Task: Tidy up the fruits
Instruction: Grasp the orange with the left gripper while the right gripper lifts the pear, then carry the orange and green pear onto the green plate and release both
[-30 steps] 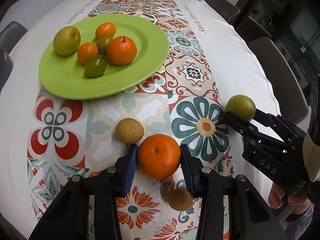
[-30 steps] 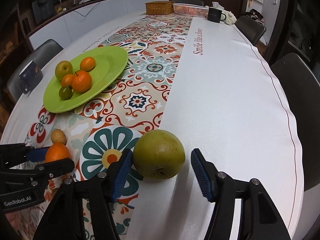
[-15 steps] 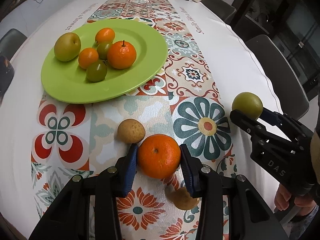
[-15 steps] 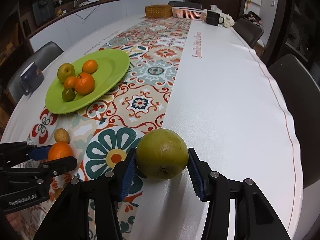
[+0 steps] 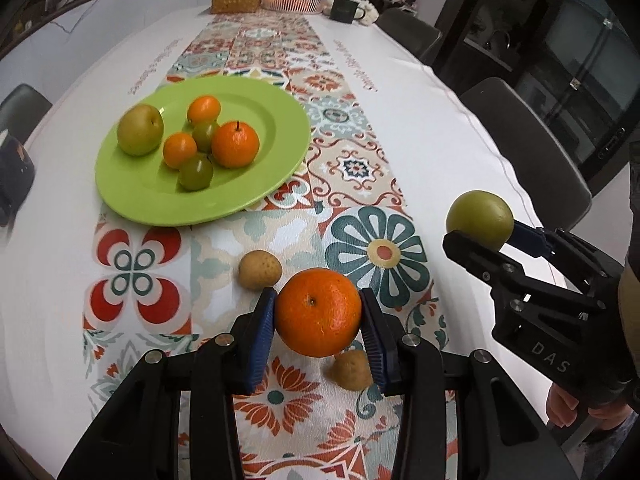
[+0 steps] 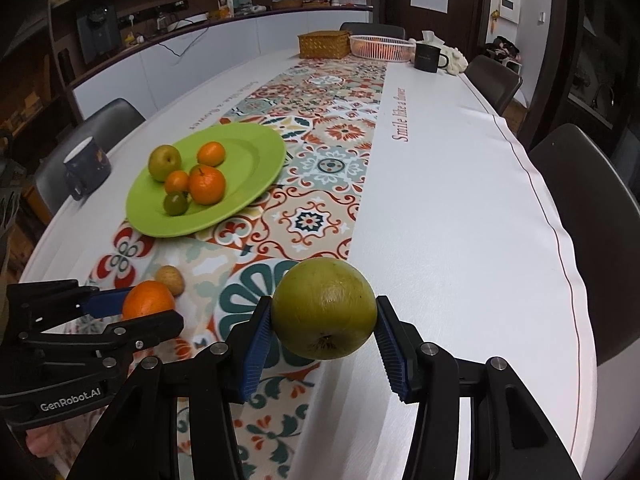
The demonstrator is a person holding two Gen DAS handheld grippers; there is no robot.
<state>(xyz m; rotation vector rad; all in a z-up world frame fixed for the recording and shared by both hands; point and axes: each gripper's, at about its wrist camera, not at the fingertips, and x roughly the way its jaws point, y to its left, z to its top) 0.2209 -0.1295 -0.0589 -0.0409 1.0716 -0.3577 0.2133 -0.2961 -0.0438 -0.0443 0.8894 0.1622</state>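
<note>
My left gripper (image 5: 319,322) is shut on a large orange (image 5: 318,312) and holds it above the patterned runner. My right gripper (image 6: 324,322) is shut on a green apple (image 6: 324,308), lifted off the table; it also shows in the left wrist view (image 5: 480,216). A green plate (image 5: 264,184) sits ahead to the left with several fruits: a green apple (image 5: 140,130), a stemmed orange (image 5: 235,144), small oranges and small green fruits. Two small tan fruits lie on the runner, one (image 5: 259,269) left of the orange, one (image 5: 352,370) beneath it.
A dark mug (image 6: 86,166) stands left of the plate near the table edge. At the far end are a wicker box (image 6: 324,44), a white basket (image 6: 380,46) and a black mug (image 6: 428,57). Dark chairs line both sides.
Both grippers have risen with their fruit: the right one closed on the apple and lifted it off the table, the left one raised the orange. The plate now looks farther away.
</note>
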